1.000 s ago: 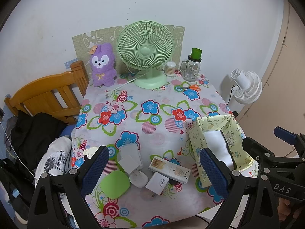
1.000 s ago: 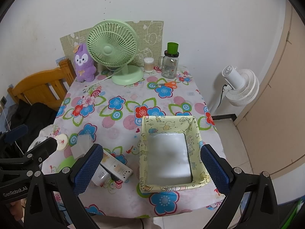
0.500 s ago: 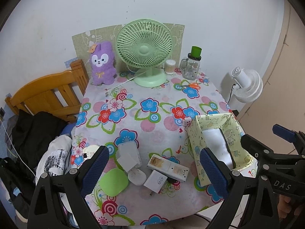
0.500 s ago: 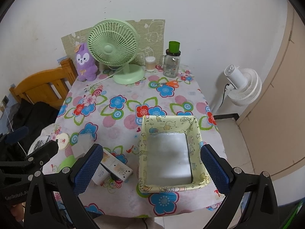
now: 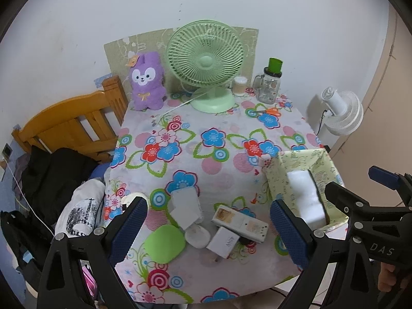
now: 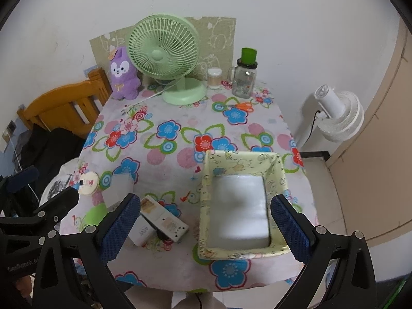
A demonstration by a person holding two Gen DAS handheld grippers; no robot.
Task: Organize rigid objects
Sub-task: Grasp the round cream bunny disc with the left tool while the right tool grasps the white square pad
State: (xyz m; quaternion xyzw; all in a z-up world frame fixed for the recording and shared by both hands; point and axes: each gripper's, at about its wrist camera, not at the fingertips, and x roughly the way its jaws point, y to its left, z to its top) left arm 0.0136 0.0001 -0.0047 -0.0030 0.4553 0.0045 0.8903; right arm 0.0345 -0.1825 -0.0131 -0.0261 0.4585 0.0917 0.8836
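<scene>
Hovering above the near table edge, the left gripper (image 5: 208,231) and right gripper (image 6: 206,228) are both gaping wide and carrying nothing, while the small items are lying clustered left of the yellow fabric basket (image 6: 279,172): a white remote-like box (image 5: 240,223), a white charger (image 5: 223,241), a green oval case (image 5: 164,243) and a white round puck (image 5: 197,235). Judging by this, the first pick is being lined up, so the left gripper is probably best lowering squarely over the remote-like box, closing across its narrow sides before carrying it to the basket.

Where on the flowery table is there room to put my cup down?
The middle of the tablecloth is bare, between the green fan at the back and the yellow basket. The near left corner is crowded: green case, chargers, power strip.
</scene>
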